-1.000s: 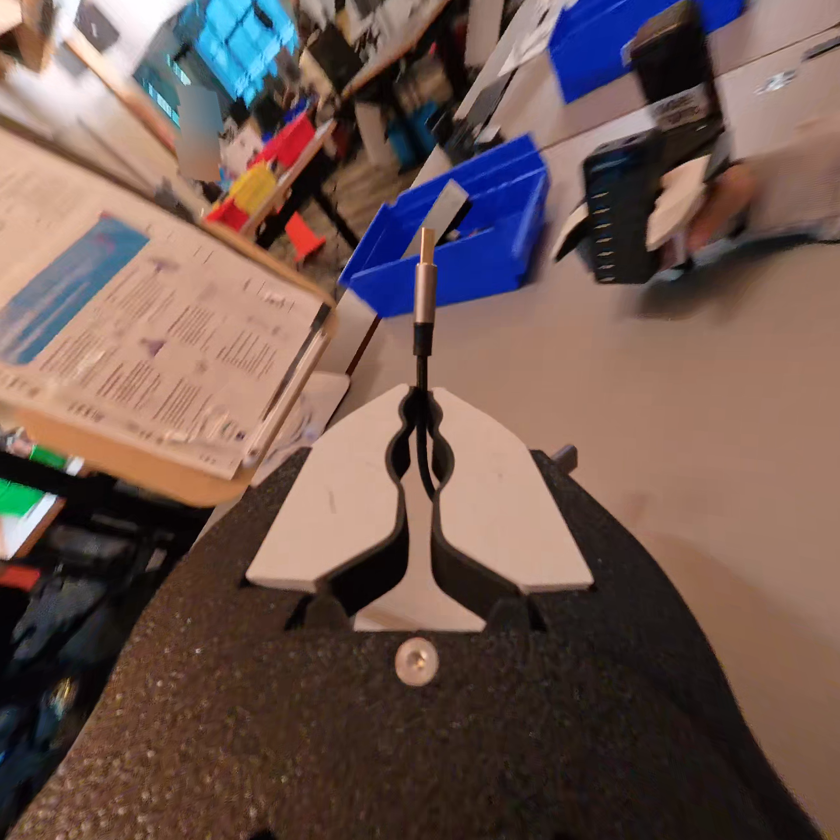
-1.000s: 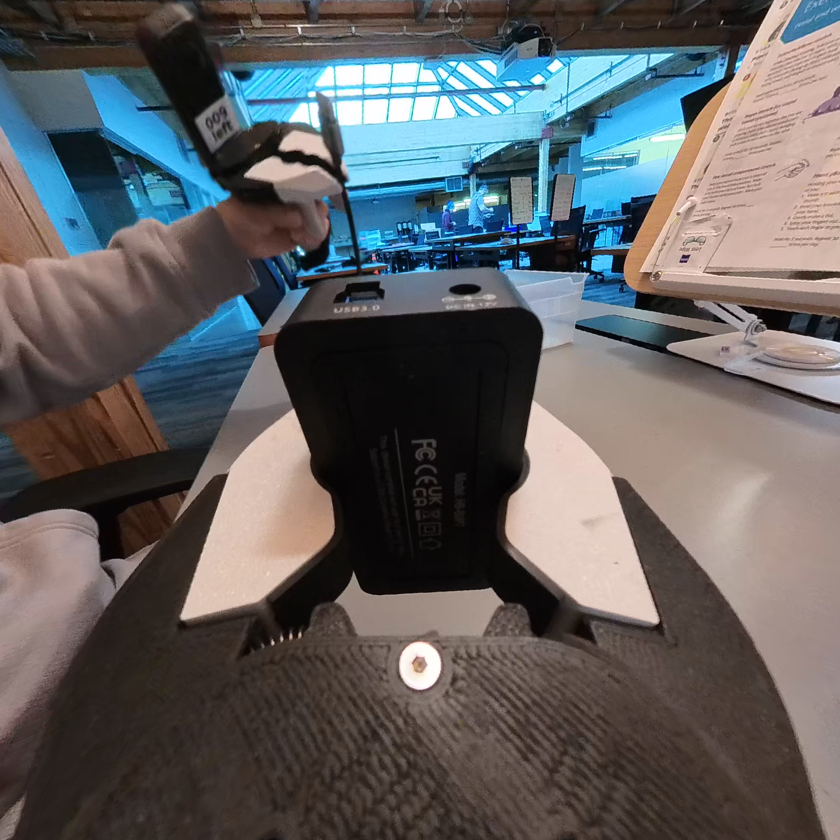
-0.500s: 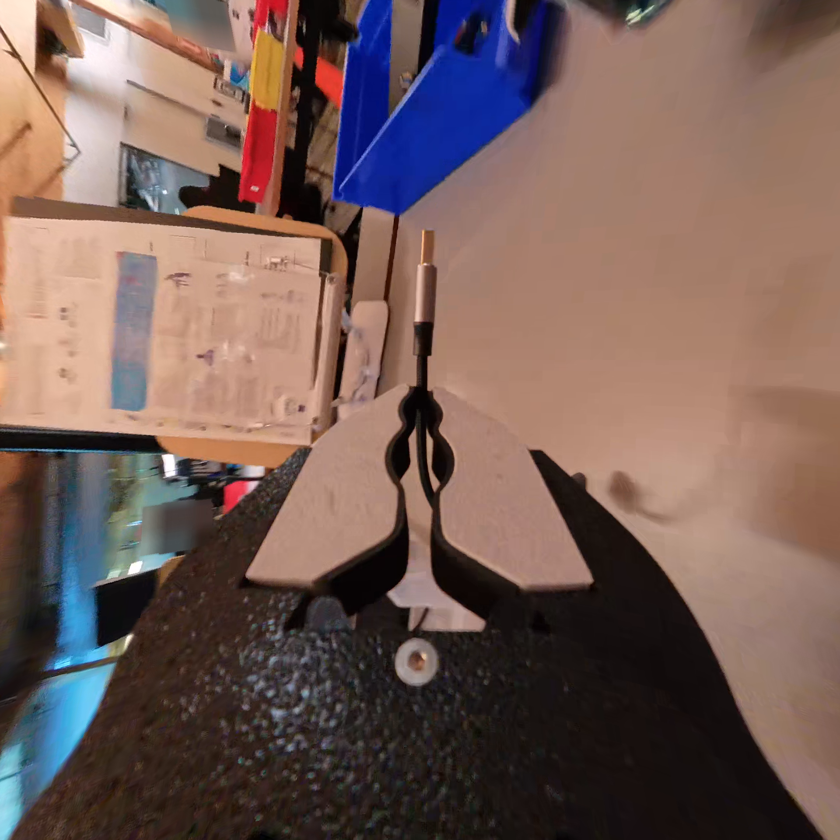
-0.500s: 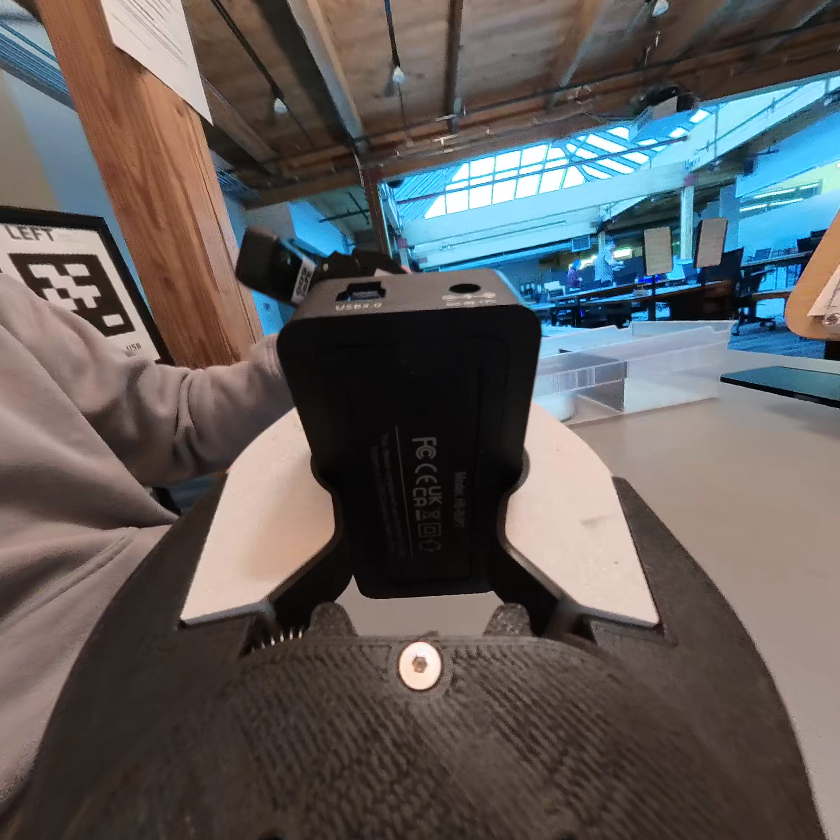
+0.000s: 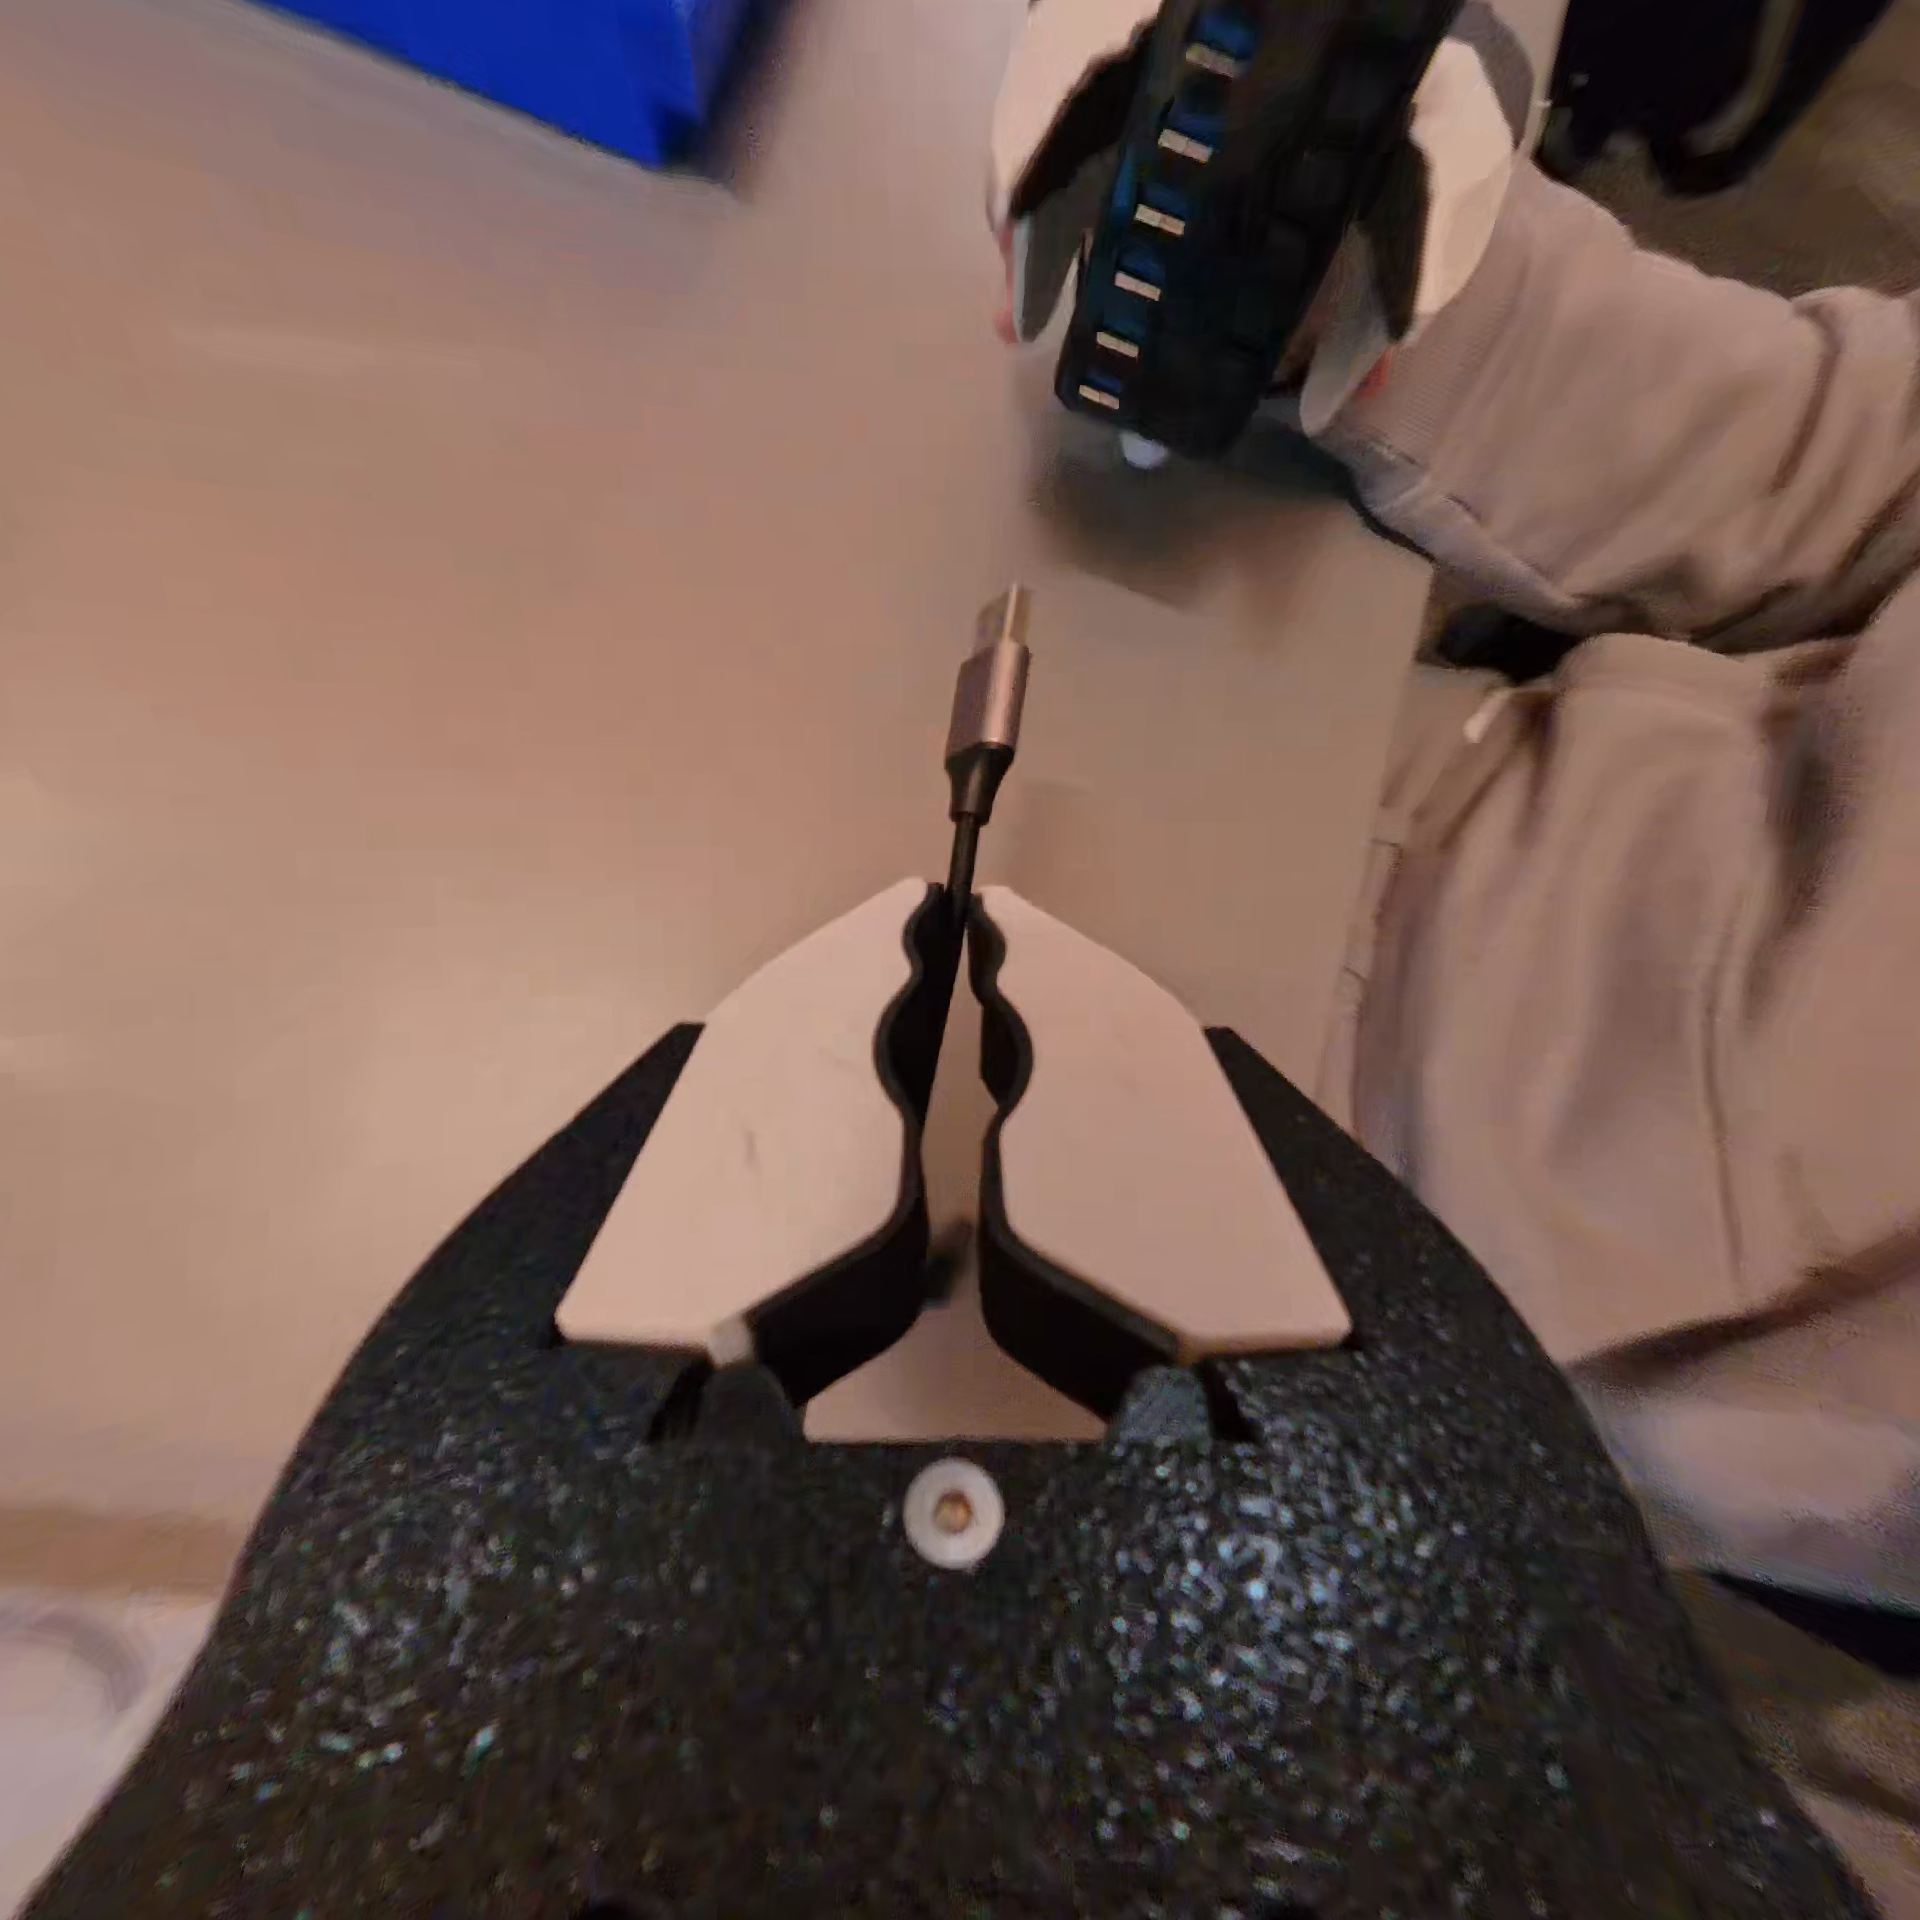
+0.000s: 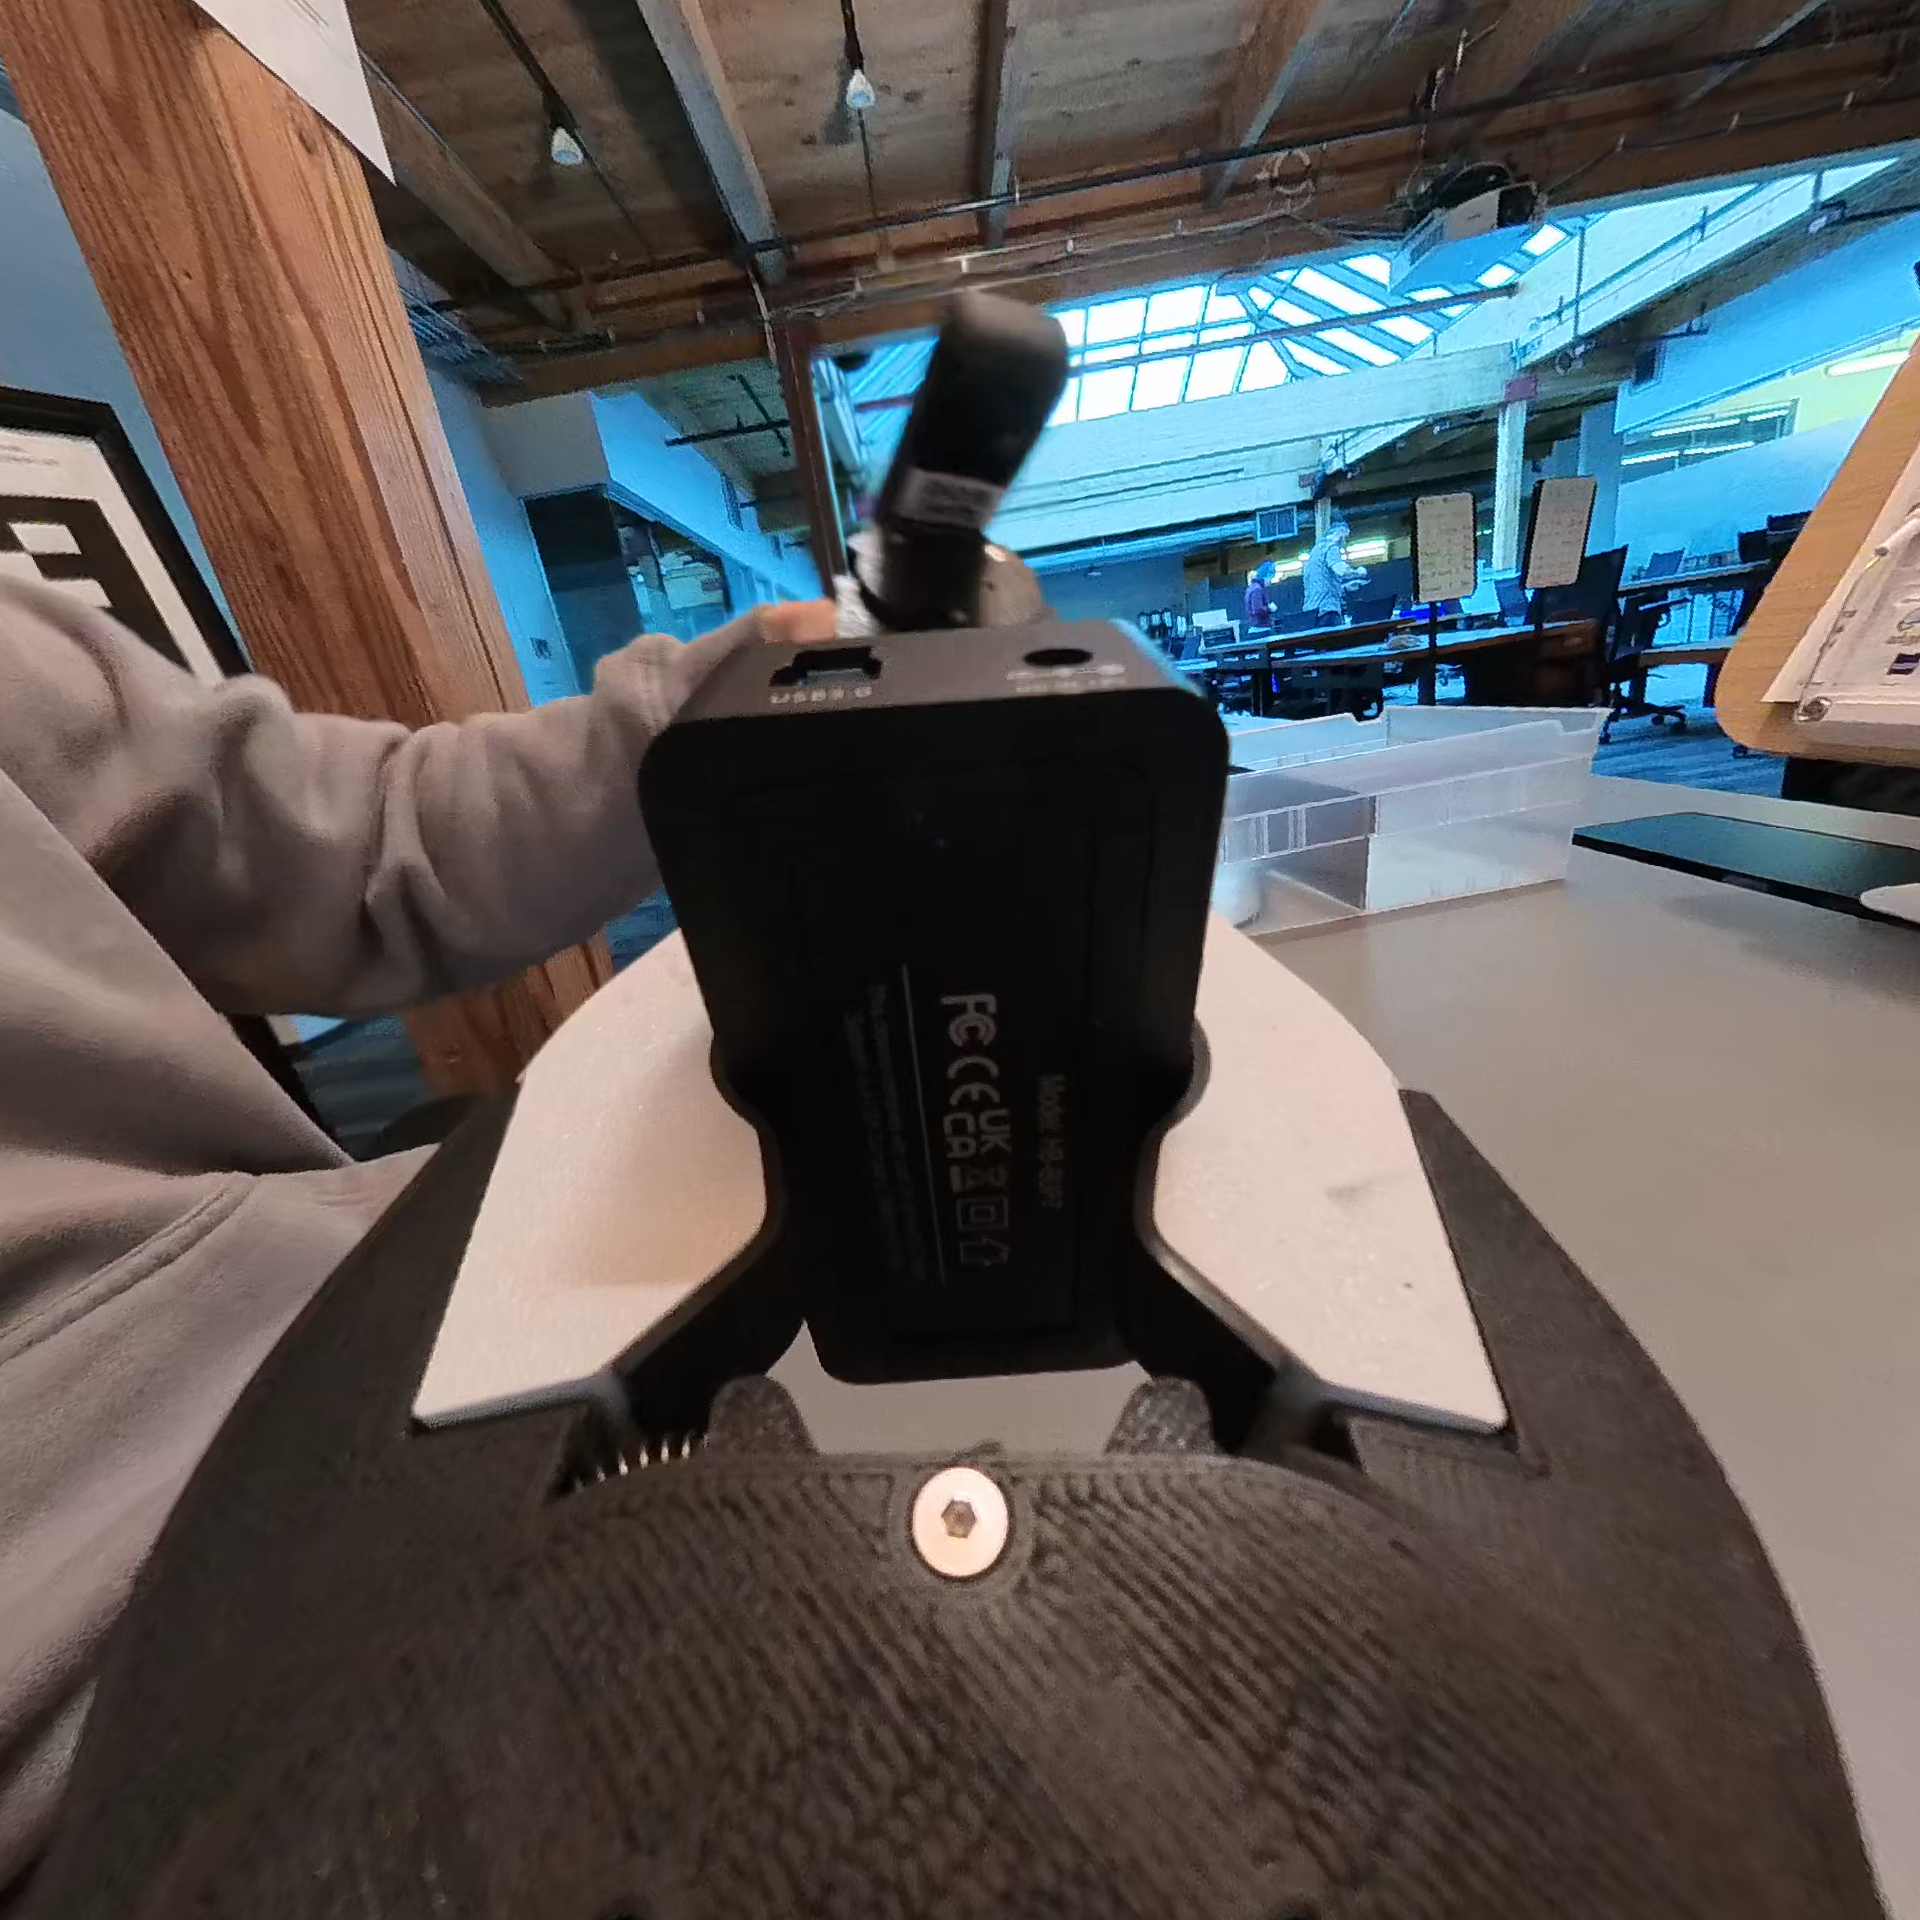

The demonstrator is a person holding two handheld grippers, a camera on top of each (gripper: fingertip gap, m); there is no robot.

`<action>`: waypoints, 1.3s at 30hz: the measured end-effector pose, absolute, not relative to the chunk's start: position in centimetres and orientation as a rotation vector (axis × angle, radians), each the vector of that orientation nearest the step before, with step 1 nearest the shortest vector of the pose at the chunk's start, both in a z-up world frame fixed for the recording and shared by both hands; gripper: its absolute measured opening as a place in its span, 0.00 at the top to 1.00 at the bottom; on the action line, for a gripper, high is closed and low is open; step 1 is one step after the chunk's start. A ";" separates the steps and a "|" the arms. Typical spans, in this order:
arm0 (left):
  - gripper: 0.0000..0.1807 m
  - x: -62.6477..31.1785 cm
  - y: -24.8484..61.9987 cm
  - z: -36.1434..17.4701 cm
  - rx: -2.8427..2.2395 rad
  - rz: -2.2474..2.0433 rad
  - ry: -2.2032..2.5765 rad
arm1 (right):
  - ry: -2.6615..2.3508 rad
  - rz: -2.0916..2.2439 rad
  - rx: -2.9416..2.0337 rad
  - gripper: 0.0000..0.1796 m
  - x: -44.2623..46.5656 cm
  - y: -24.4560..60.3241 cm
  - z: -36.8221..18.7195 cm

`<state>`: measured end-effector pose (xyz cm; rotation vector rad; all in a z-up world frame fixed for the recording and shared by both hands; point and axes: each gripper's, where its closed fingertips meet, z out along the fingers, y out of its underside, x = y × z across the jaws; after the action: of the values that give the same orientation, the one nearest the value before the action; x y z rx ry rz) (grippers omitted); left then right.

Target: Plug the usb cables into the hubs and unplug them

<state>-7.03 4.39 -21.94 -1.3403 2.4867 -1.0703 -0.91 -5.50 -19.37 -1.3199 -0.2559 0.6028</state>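
My left gripper [image 5: 951,896] is shut on a thin black USB cable [image 5: 961,862]. Its silver plug [image 5: 995,681] sticks out ahead of the fingertips, tilted slightly right, above the table. My right gripper [image 6: 940,997] is shut on a black USB hub [image 6: 930,935], held upright with its labelled back toward the camera. In the left wrist view the hub [image 5: 1205,208] shows at the top right, above the plug, with its row of blue ports facing left. In the right wrist view the left gripper's black handle [image 6: 961,478] rises just behind the hub's top edge.
A grey table [image 5: 416,623] lies under both grippers. A blue bin [image 5: 582,62] stands at its far edge. A person's grey sleeve [image 6: 260,810] reaches in from the left. A clear plastic tray [image 6: 1403,790] and a clipboard on a stand [image 6: 1829,644] are at the right.
My left gripper has swung round with the cable, so the hub now lies ahead of the plug. In the right wrist view its handle has moved from the left to right behind the hub.
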 end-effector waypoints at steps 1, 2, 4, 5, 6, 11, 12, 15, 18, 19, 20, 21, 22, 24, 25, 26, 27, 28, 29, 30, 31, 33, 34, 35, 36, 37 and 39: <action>0.98 -6.7 4.7 -23.2 -1.361 -1.103 2.535 | -0.253 0.594 -1.327 0.58 -0.9 -5.4 -19.5; 0.98 -5.9 5.3 -24.7 -1.357 -1.081 2.548 | -0.252 0.587 -1.334 0.58 -0.8 -5.4 -19.6; 0.98 -4.4 6.4 -28.0 -1.286 -0.974 2.572 | -0.253 0.581 -1.340 0.58 -0.8 -5.4 -19.7; 0.98 -3.7 6.8 -29.4 -1.235 -0.910 2.577 | -0.252 0.576 -1.344 0.58 -0.8 -5.4 -19.7; 0.98 -3.0 7.2 -30.7 -1.194 -0.847 2.564 | -0.251 0.568 -1.348 0.58 -0.7 -5.3 -19.8; 0.91 -0.7 8.1 -33.0 -0.975 -0.625 2.457 | -0.258 0.551 -1.377 0.58 -0.8 -5.1 -20.2; 0.90 -0.2 8.3 -32.6 -0.918 -0.577 2.405 | -0.261 0.547 -1.383 0.58 -0.9 -5.1 -20.3; 0.84 0.5 7.4 -31.0 -0.688 -0.473 2.258 | -0.271 0.541 -1.401 0.58 -1.0 -4.9 -20.5; 0.83 0.3 6.3 -31.0 -0.526 -0.333 2.233 | -0.279 0.539 -1.402 0.58 -1.1 -4.9 -20.5; 0.83 0.2 6.4 -31.6 -0.503 -0.263 2.267 | -0.279 0.542 -1.401 0.58 -1.1 -4.9 -20.5; 0.84 0.3 6.8 -32.0 -0.500 -0.199 2.280 | -0.279 0.544 -1.402 0.58 -1.1 -4.8 -20.5; 0.87 0.5 7.1 -32.3 -0.508 -0.161 2.285 | -0.280 0.543 -1.405 0.58 -1.2 -4.8 -20.6; 0.90 0.6 7.2 -32.5 -0.523 -0.157 2.297 | -0.282 0.539 -1.409 0.58 -1.2 -4.8 -20.7; 0.94 1.1 7.3 -32.9 -0.555 -0.159 2.306 | -0.285 0.537 -1.416 0.58 -1.2 -4.8 -20.8; 0.96 1.4 7.5 -32.9 -0.552 -0.147 2.296 | -0.286 0.536 -1.419 0.58 -1.2 -4.8 -20.9; 0.96 1.6 7.5 -32.9 -0.536 -0.140 2.292 | -0.284 0.532 -1.421 0.58 -1.2 -4.8 -20.9; 0.97 1.7 7.5 -32.9 -0.525 -0.138 2.287 | -0.283 0.530 -1.422 0.58 -1.2 -4.8 -20.9; 0.97 1.8 7.5 -32.9 -0.533 -0.143 2.274 | -0.281 0.531 -1.422 0.59 -1.1 -4.8 -20.9; 0.97 2.0 7.5 -32.9 -0.560 -0.155 2.250 | -0.278 0.528 -1.420 0.59 -1.1 -4.8 -20.9; 0.97 2.2 7.6 -32.9 -0.594 -0.173 2.218 | -0.276 0.524 -1.421 0.59 -1.0 -4.7 -20.9; 0.97 2.4 7.7 -32.9 -0.621 -0.194 2.190 | -0.276 0.518 -1.426 0.59 -1.0 -4.7 -21.0; 0.97 2.5 7.7 -32.9 -0.679 -0.239 2.161 | -0.286 0.519 -1.420 0.59 -1.1 -4.8 -20.9; 0.98 2.5 7.8 -32.9 -0.725 -0.270 2.155 | -0.293 0.538 -1.417 0.59 -1.3 -4.9 -20.8; 0.98 2.5 7.9 -32.9 -0.773 -0.295 2.149 | -0.289 0.539 -1.419 0.59 -1.3 -4.9 -20.7; 0.98 2.5 8.0 -32.9 -0.814 -0.300 2.149 | -0.277 0.522 -1.416 0.59 -1.1 -4.9 -20.7; 0.98 2.6 8.1 -32.8 -0.847 -0.312 2.155 | -0.274 0.532 -1.408 0.59 -1.0 -5.0 -20.6; 0.92 2.4 8.1 -32.9 -0.915 -0.342 2.184 | -0.262 0.522 -1.404 0.59 -0.7 -5.1 -20.5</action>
<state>2.39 8.13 -32.91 -0.9152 2.1838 -0.3417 -0.74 -5.08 -20.47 -1.4037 -0.2621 0.5215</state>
